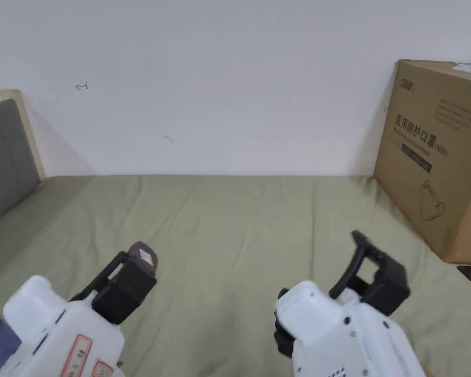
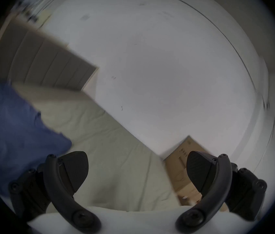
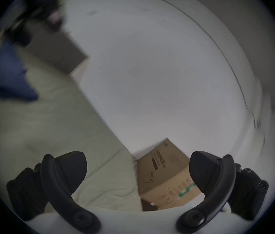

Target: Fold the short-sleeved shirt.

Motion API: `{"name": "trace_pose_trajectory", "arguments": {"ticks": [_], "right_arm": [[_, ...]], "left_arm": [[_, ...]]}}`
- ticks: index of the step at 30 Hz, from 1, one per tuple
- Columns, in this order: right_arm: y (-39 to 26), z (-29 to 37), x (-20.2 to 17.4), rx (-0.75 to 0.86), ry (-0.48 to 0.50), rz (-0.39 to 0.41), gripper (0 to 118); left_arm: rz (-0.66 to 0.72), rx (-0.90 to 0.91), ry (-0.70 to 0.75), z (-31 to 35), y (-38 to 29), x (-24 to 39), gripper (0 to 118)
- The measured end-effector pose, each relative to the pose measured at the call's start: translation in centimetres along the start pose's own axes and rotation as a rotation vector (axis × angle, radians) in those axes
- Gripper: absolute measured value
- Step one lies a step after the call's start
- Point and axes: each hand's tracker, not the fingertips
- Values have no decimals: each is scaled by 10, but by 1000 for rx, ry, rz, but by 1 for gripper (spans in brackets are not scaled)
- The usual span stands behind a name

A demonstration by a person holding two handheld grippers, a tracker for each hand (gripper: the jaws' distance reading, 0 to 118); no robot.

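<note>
2 tools gape wide and empty; the crumpled blue cotton shirt (image 2: 15,129) lies left of the left tool (image 2: 137,171), nearer it than the right tool (image 3: 138,171).

shirt (image 2: 20,128) perhaps left on bed (image 1: 239,221), box (image 1: 435,162) right
</note>
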Motion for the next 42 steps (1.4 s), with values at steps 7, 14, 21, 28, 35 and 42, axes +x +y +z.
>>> {"name": "trace_pose_trajectory", "arguments": {"ticks": [7, 14, 21, 28, 35, 42], "right_arm": [[-4, -3, -28, -4, 79, 135, 118], [-20, -10, 40, -94, 127, -827, 118], [-57, -1, 44, -179, 19, -1139, 118], [-44, 7, 51, -79, -63, -971, 118], [-27, 15, 56, -75, -125, -899, 103], [-30, 10, 57, -127, -92, -922, 3]], "left_arm": [[31, 3, 119, -4, 7, -24, 116], [-584, -4, 46, -6, 11, 44, 116], [-813, 2, -40, -2, -11, 65, 116], [-845, -32, 9, -2, -9, 70, 116], [-816, -5, 7, 8, -8, 79, 72], [-752, -11, 23, 9, -4, 76, 0]]}}
